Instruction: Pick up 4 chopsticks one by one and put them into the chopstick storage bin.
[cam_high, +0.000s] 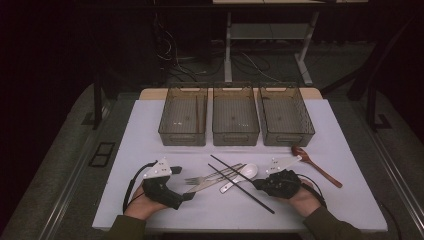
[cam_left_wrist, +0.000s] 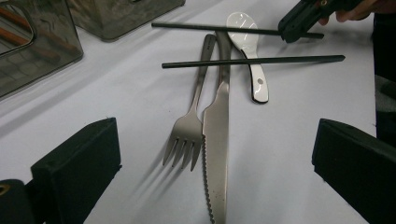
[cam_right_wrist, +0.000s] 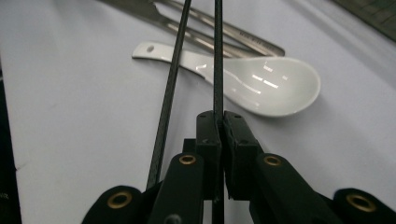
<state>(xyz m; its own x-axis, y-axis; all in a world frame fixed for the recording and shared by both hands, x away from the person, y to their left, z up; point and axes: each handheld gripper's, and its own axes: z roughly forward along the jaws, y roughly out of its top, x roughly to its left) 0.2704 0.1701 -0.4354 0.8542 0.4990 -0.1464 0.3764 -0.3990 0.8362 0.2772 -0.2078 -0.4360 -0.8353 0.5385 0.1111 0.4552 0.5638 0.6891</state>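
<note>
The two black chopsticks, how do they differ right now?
One chopstick is clamped between the shut jaws of the right gripper; the other chopstick lies free on the table, just beside that gripper. The gripped one passes over the bowl of the white spoon, the free one over the spoon's handle. Both are thin, black, look about the same length and lie nearly parallel.

1. You can find no words or numbers to read on the table (cam_high: 150, 130) or the three bins (cam_high: 235, 116).
2. The knife handle (cam_right_wrist: 252, 41) has a small stamped mark, but it is too blurry for you to read.
</note>
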